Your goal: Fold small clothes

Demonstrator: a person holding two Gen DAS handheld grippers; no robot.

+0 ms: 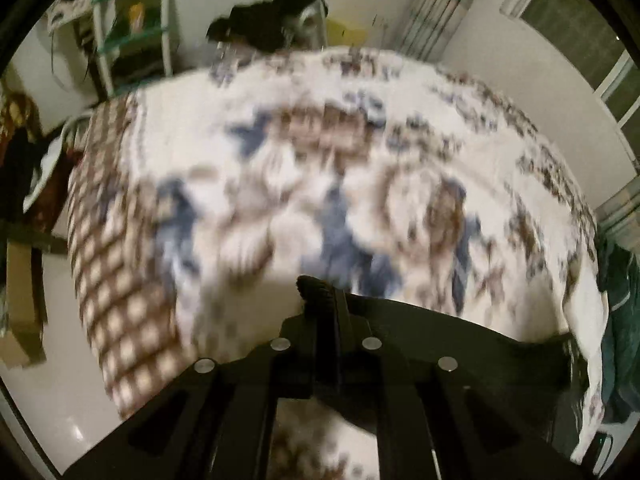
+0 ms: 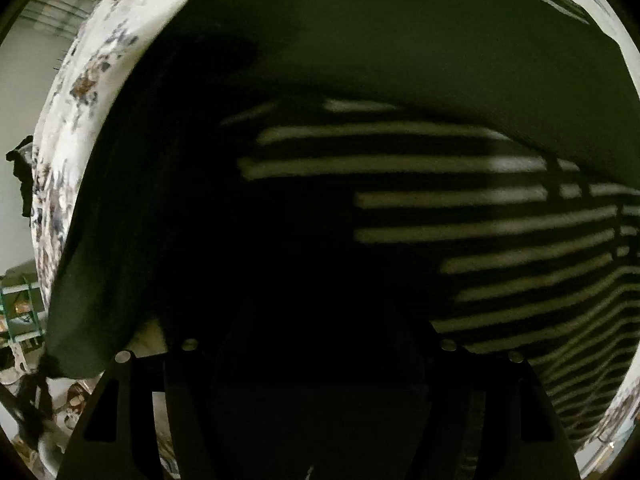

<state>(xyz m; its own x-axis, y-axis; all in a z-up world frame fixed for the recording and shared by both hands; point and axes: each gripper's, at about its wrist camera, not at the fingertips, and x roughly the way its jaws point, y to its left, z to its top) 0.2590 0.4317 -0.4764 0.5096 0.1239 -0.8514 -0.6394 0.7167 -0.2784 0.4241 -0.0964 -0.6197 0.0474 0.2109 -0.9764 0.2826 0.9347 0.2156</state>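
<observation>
A dark garment lies on a bed with a white, blue and brown floral cover. In the left wrist view my left gripper is shut on the garment's edge, and the black cloth stretches away from its fingers to the right, above the cover. The right wrist view looks almost straight down on the same garment: dark green, with a part in pale stripes. My right gripper hangs close over it with its fingers wide apart. Its tips are lost in shadow, and nothing shows between them.
A green-and-white shelf rack stands by the wall past the bed's far left corner. A black heap sits at the bed's far end. Teal cloth hangs off the right side. A cardboard box stands on pale floor at left.
</observation>
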